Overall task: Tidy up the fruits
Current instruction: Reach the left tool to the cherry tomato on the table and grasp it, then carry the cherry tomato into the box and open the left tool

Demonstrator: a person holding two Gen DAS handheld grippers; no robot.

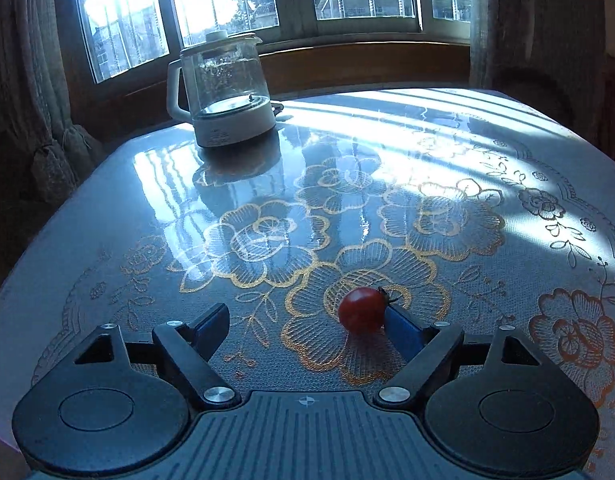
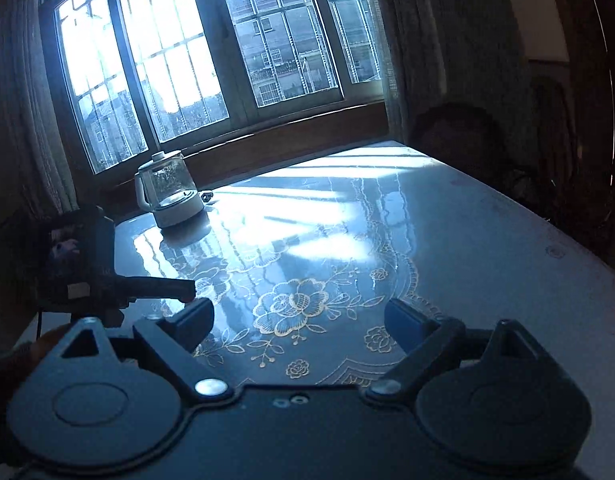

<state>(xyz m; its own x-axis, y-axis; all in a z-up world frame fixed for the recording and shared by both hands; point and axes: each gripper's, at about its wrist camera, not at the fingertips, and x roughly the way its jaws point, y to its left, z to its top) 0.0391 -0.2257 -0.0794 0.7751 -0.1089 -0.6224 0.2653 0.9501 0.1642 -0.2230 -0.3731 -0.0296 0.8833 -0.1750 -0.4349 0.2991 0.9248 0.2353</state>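
A small red cherry tomato (image 1: pixel 361 309) with a dark stem lies on the flower-patterned tablecloth (image 1: pixel 267 240). My left gripper (image 1: pixel 307 320) is open low over the cloth. The tomato sits between its fingers, right up against the right fingertip (image 1: pixel 401 326) and far from the left one. My right gripper (image 2: pixel 299 318) is open and empty above the cloth (image 2: pixel 307 300). The left gripper (image 2: pixel 187 290) also shows at the left of the right wrist view. The tomato is hidden in that view.
A glass kettle (image 1: pixel 223 92) with a white base and handle stands at the far left of the table, also in the right wrist view (image 2: pixel 167 192). Windows and curtains lie behind. The table's right edge (image 2: pixel 547 220) runs beside a dark chair.
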